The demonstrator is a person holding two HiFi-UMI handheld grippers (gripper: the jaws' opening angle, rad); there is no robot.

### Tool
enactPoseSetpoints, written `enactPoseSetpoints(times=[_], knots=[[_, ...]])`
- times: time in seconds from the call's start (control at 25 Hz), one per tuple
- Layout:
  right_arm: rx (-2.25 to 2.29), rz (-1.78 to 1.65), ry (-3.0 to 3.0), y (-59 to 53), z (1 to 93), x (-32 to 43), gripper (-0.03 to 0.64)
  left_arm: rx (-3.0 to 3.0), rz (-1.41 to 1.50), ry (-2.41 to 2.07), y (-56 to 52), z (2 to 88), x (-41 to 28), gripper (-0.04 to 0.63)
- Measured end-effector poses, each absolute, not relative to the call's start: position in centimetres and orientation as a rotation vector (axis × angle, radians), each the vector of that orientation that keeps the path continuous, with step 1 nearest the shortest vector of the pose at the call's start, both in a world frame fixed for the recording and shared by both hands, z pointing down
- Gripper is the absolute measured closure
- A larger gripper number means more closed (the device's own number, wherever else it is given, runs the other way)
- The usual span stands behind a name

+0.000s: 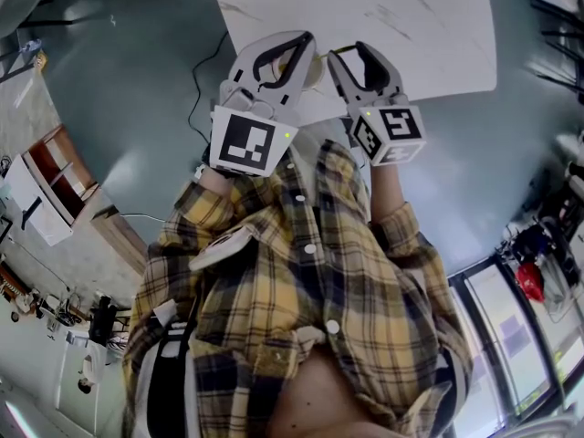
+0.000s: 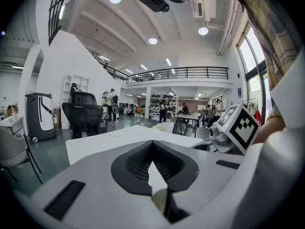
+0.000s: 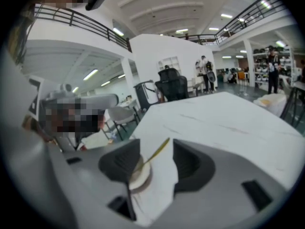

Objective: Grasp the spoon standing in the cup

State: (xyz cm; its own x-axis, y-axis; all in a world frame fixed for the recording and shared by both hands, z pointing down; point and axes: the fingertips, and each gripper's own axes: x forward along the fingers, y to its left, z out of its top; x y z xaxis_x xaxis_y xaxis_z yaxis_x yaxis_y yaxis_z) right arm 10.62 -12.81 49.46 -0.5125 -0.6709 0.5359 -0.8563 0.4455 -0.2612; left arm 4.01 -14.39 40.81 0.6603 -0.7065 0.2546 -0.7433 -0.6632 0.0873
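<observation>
Aiming at the spoon in the cup, the right gripper gapes wide, holding nothing. The left gripper sits shut, empty.

A slim gold-coloured spoon leans tilted in what looks like a small cream cup, standing on the white table.

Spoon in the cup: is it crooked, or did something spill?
The spoon leans at a slant in the cup, as spoons in cups do. Nothing looks spilled on the white table, and nothing else stands out.
</observation>
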Motion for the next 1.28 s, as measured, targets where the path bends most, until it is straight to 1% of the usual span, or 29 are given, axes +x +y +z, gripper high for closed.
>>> enactPoseSetpoints(times=[0.48, 1.0, 1.08, 1.2, 1.28], knots=[[1.215, 0.823, -2.367, -12.4, 52.0, 9.4, 0.408, 2.681, 0.399, -1.157, -14.0, 44.3, 4.6, 0.58], [1.162, 0.808, -2.385, -12.6, 51.9, 8.5, 0.41, 2.645, 0.396, -1.205, -14.2, 44.5, 3.7, 0.58], [1.16, 0.801, -2.386, -12.7, 51.8, 8.7, 0.42, 2.644, 0.396, -1.208, -14.2, 44.4, 3.9, 0.58], [1.162, 0.788, -2.386, -12.8, 51.6, 8.9, 0.462, 2.646, 0.397, -1.208, -14.2, 44.3, 4.1, 0.58], [1.159, 0.774, -2.382, -12.7, 51.6, 8.8, 0.469, 2.649, 0.397, -1.208, -14.1, 44.3, 4.1, 0.58]])
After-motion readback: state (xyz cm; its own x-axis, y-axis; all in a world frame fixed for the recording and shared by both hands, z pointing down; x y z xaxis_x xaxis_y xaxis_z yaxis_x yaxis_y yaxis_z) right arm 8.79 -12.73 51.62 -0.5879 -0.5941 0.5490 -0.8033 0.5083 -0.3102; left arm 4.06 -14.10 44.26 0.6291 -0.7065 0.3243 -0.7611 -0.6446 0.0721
